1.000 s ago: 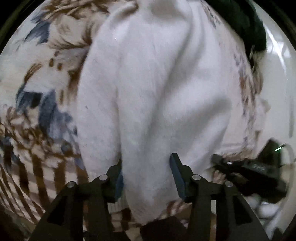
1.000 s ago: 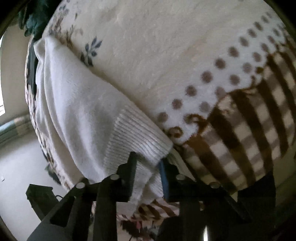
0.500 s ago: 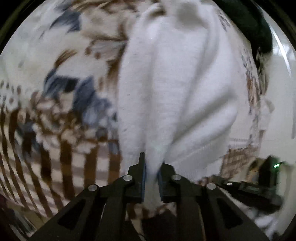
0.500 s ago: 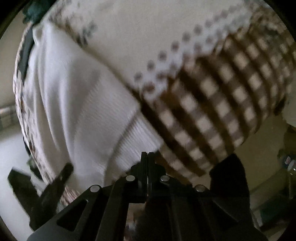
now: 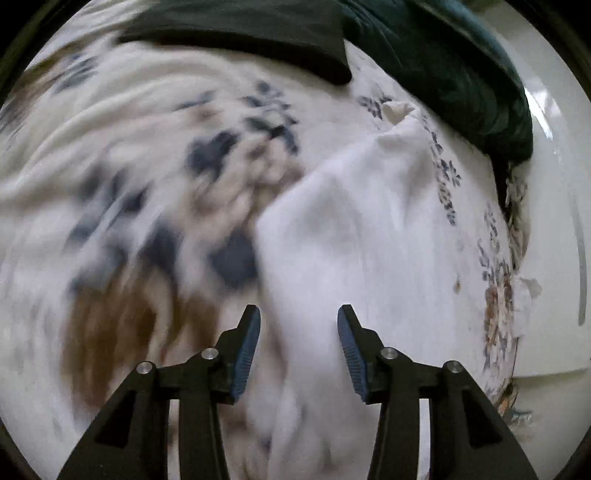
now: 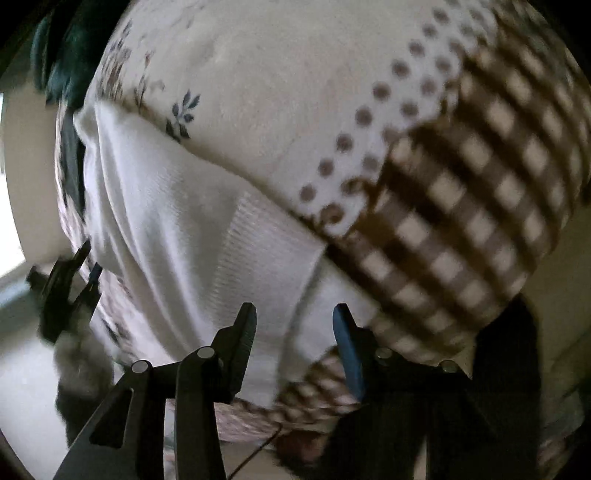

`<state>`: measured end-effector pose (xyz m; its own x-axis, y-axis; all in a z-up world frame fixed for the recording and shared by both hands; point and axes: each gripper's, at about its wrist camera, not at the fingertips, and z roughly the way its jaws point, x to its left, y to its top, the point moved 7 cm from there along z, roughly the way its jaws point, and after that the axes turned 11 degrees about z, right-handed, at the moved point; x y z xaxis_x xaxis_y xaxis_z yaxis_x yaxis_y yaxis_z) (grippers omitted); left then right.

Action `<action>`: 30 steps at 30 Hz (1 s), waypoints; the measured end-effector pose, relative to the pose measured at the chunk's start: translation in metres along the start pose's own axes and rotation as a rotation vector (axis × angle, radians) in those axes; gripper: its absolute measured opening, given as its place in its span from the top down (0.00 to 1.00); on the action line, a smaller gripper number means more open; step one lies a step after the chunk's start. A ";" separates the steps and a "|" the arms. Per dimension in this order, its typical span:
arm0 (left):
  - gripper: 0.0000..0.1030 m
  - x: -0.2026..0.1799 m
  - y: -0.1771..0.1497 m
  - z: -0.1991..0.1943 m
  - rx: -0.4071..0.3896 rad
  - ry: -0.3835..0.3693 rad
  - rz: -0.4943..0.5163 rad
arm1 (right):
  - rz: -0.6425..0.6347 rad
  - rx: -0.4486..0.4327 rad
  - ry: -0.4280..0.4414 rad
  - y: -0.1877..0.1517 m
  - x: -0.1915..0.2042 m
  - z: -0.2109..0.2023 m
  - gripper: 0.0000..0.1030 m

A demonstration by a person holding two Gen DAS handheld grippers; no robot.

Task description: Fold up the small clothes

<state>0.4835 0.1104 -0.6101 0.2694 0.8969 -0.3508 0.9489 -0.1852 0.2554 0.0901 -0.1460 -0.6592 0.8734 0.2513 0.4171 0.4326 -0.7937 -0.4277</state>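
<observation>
A white knit garment (image 5: pixel 351 236) lies on a patterned blanket (image 5: pixel 147 184), stretching away from me. In the right wrist view the same garment (image 6: pixel 177 221) shows its ribbed hem (image 6: pixel 266 251) toward me. My left gripper (image 5: pixel 298 349) is open, its jaws apart over the near end of the garment. My right gripper (image 6: pixel 293 345) is open, its jaws apart over the ribbed hem. The left gripper also shows in the right wrist view (image 6: pixel 70 284) at the far side of the garment.
The blanket has blue flowers, brown dots and a brown check border (image 6: pixel 461 221). A dark green cloth (image 5: pixel 461 74) and a black cloth (image 5: pixel 240 33) lie at the blanket's far end. A pale wall (image 5: pixel 554 221) is at the right.
Both grippers were shut on the white garment half a second ago and have opened. The garment has dropped onto the blanket. The left view has swung up toward the far end.
</observation>
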 end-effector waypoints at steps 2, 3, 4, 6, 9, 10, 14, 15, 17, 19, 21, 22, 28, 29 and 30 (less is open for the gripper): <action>0.61 0.000 0.016 0.022 0.034 0.001 0.015 | 0.042 -0.006 0.037 -0.003 -0.003 0.009 0.56; 0.62 0.002 0.021 0.031 0.045 0.003 0.007 | 0.062 -0.018 0.054 -0.002 -0.004 0.013 0.56; 0.68 0.002 0.025 0.035 0.029 0.001 0.005 | 0.107 -0.051 0.105 0.001 -0.005 0.023 0.56; 0.95 0.001 0.029 0.030 -0.003 0.003 0.015 | 0.134 -0.068 0.123 0.001 -0.006 0.029 0.57; 0.95 0.001 0.033 0.006 -0.054 0.014 0.055 | 0.218 -0.115 0.157 0.000 -0.011 0.030 0.93; 0.95 0.003 0.038 0.000 -0.058 0.012 0.056 | 0.203 -0.145 0.139 -0.009 -0.010 0.022 0.94; 0.95 0.025 0.056 -0.017 -0.064 0.032 0.057 | 0.167 -0.157 0.105 -0.038 0.000 0.022 0.95; 0.95 0.028 0.060 -0.015 -0.058 0.050 0.065 | 0.158 -0.158 0.095 -0.044 -0.002 0.020 0.95; 0.95 0.032 0.063 -0.002 -0.028 0.082 0.097 | 0.132 -0.165 0.071 -0.052 -0.001 0.021 0.95; 0.94 0.041 0.059 0.010 0.010 0.099 0.112 | 0.098 -0.176 0.030 -0.058 0.002 0.020 0.95; 0.91 0.048 0.052 0.015 0.030 0.092 0.103 | 0.076 -0.175 -0.018 -0.056 -0.001 0.024 0.95; 0.90 0.049 0.046 0.015 0.037 0.079 0.079 | 0.076 -0.175 -0.018 -0.056 -0.001 0.024 0.95; 0.71 0.033 -0.024 -0.057 -0.072 0.007 0.022 | 0.051 -0.065 0.043 -0.047 0.019 0.024 0.67; 0.67 0.027 -0.048 -0.068 -0.078 -0.014 0.011 | 0.042 -0.064 0.056 -0.044 0.022 0.019 0.58; 0.61 0.020 -0.070 -0.076 -0.070 -0.028 0.000 | 0.022 -0.081 0.059 -0.040 0.020 0.009 0.58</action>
<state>0.4100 0.1717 -0.5665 0.2752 0.8851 -0.3753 0.9352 -0.1559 0.3180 0.0928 -0.1044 -0.6410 0.8670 0.2021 0.4555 0.3917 -0.8414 -0.3723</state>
